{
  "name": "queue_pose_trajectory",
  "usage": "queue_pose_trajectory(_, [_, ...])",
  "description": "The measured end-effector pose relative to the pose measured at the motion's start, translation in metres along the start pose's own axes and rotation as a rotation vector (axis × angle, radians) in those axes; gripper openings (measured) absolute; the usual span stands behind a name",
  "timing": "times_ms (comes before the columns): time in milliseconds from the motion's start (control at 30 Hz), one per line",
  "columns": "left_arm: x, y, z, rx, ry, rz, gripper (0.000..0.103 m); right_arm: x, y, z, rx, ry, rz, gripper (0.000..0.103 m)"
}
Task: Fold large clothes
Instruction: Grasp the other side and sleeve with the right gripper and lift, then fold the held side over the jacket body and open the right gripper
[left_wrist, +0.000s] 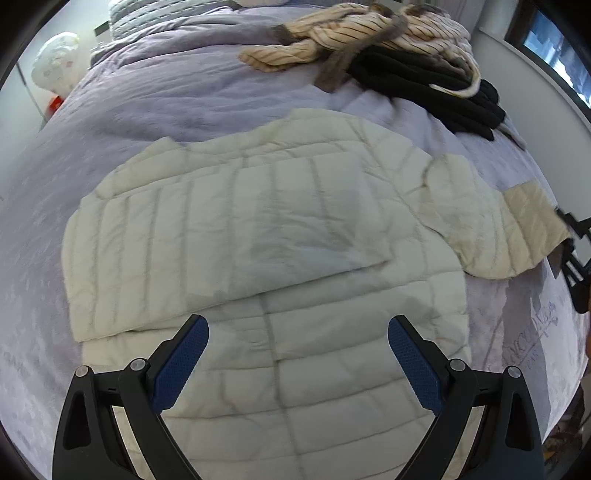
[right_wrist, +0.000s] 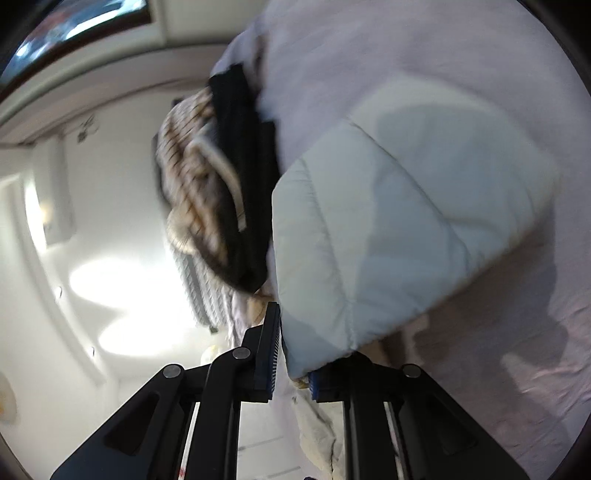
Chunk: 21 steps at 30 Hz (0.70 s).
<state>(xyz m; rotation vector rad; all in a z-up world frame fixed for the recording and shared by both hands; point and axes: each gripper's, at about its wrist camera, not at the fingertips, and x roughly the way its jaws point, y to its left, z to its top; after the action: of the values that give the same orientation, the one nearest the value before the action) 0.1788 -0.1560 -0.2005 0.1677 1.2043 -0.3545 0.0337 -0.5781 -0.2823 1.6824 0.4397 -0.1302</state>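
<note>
A cream quilted puffer jacket (left_wrist: 258, 236) lies flat on the lavender bed cover (left_wrist: 155, 99), one sleeve folded across its body. My left gripper (left_wrist: 297, 343) is open and empty, hovering over the jacket's lower part. The other sleeve (left_wrist: 517, 225) stretches to the right, where my right gripper (left_wrist: 570, 240) holds its cuff. In the right wrist view my right gripper (right_wrist: 293, 369) is shut on that sleeve cuff (right_wrist: 388, 236), lifted off the bed.
A striped beige garment (left_wrist: 343, 33) and a black garment (left_wrist: 432, 88) lie heaped at the far right of the bed; both also show in the right wrist view (right_wrist: 207, 192). A white bag (left_wrist: 55, 62) stands left of the bed. White wall (right_wrist: 92, 221) lies beyond.
</note>
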Motion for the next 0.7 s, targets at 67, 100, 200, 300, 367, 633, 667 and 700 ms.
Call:
queue_pose_trajectory(67, [-0.003, 0.012, 0.000, -0.021, -0.007, 0.010, 0.098, 0.011, 0.022, -0.010, -0.065, 0.039, 0.005, 0.014])
queue_pose_trajectory(100, [-0.004, 0.018, 0.000, -0.032, -0.012, 0.014, 0.098, 0.017, 0.033, -0.015, -0.099, 0.058, 0.005, 0.014])
queue_pose_trajectory(200, [-0.009, 0.034, 0.001, -0.057, -0.031, 0.032, 0.098, 0.042, 0.074, -0.038, -0.255, 0.123, -0.022, 0.014])
queue_pose_trajectory(300, [-0.014, 0.054, 0.003, -0.092, -0.055, 0.052, 0.098, 0.077, 0.115, -0.075, -0.440, 0.203, -0.060, 0.015])
queue_pose_trajectory(367, [-0.014, 0.065, 0.003, -0.109, -0.060, 0.061, 0.098, 0.102, 0.133, -0.102, -0.547, 0.266, -0.088, 0.015])
queue_pose_trajectory(633, [-0.014, 0.111, -0.001, -0.203, -0.080, 0.091, 0.098, 0.206, 0.139, -0.221, -0.912, 0.470, -0.290, 0.015])
queue_pose_trajectory(667, [-0.013, 0.117, -0.001, -0.212, -0.081, 0.094, 0.098, 0.218, 0.133, -0.236, -0.951, 0.496, -0.314, 0.015])
queue_pose_trajectory(700, [-0.012, 0.122, -0.002, -0.216, -0.081, 0.098, 0.098, 0.230, 0.127, -0.249, -0.986, 0.519, -0.341, 0.015])
